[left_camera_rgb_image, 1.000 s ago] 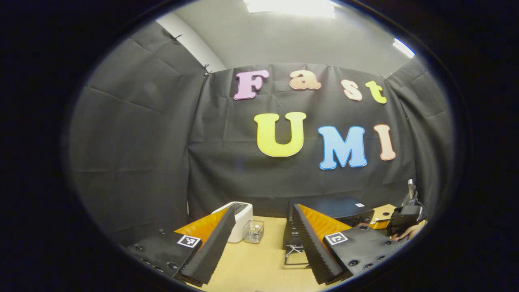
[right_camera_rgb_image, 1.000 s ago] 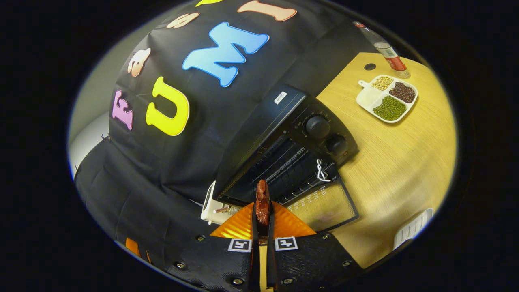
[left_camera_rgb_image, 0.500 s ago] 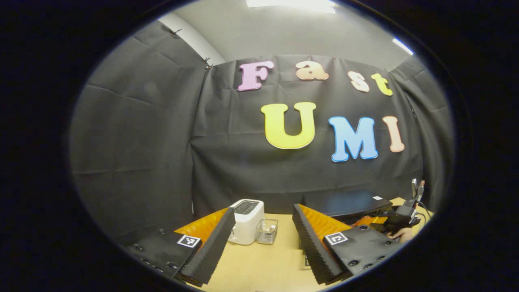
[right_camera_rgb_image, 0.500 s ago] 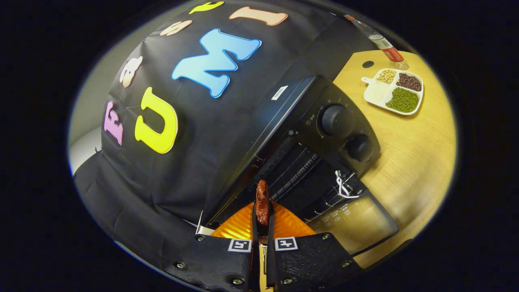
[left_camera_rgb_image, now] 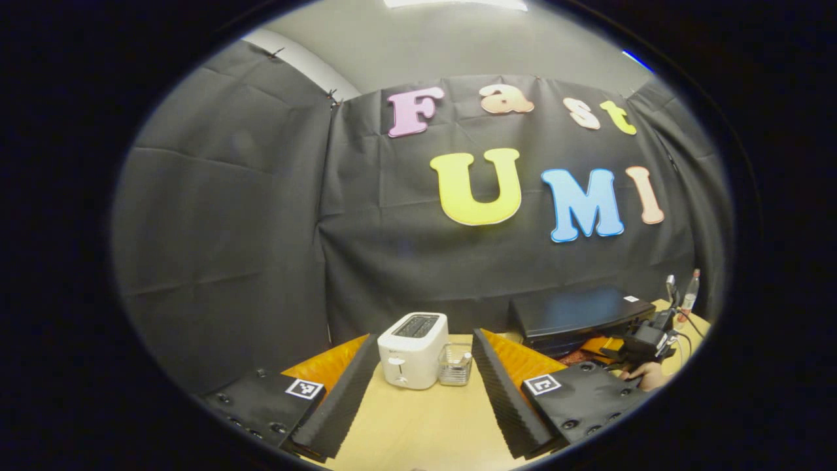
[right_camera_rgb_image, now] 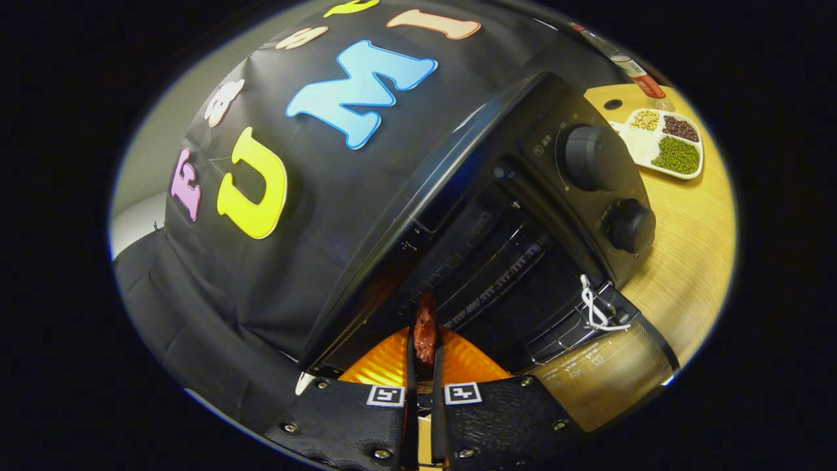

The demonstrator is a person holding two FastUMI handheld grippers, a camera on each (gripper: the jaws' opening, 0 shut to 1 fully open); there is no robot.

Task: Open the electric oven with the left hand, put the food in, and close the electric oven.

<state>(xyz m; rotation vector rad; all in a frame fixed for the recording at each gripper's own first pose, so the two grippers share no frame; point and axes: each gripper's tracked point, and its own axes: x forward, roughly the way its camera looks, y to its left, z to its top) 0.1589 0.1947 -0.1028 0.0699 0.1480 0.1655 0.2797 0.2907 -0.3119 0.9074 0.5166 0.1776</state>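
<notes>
Looking through the left gripper view first, your left gripper [left_camera_rgb_image: 418, 399] sits at the bottom of the frame with its fingers spread wide and nothing between them. Past them on the table [left_camera_rgb_image: 425, 425] stand one white toaster [left_camera_rgb_image: 413, 350] and one small clear container [left_camera_rgb_image: 454, 365]. At lower right you see the electric oven [left_camera_rgb_image: 579, 314] from its side, with your other hand [left_camera_rgb_image: 644, 376] at its front.

In the right gripper view, your right gripper [right_camera_rgb_image: 424, 366] at bottom centre is pressed together on one reddish piece of food [right_camera_rgb_image: 425, 330], which points into the oven's [right_camera_rgb_image: 497, 216] dark mouth. The oven door [right_camera_rgb_image: 601, 373] hangs open at lower right, and two knobs [right_camera_rgb_image: 592, 157] sit on the control panel. At upper right you have one divided tray [right_camera_rgb_image: 667, 144] with three heaps of beans and one bottle [right_camera_rgb_image: 637, 75].

So the opening looks done and the food is at the threshold. You have yet to release it on the rack and close the door.
</notes>
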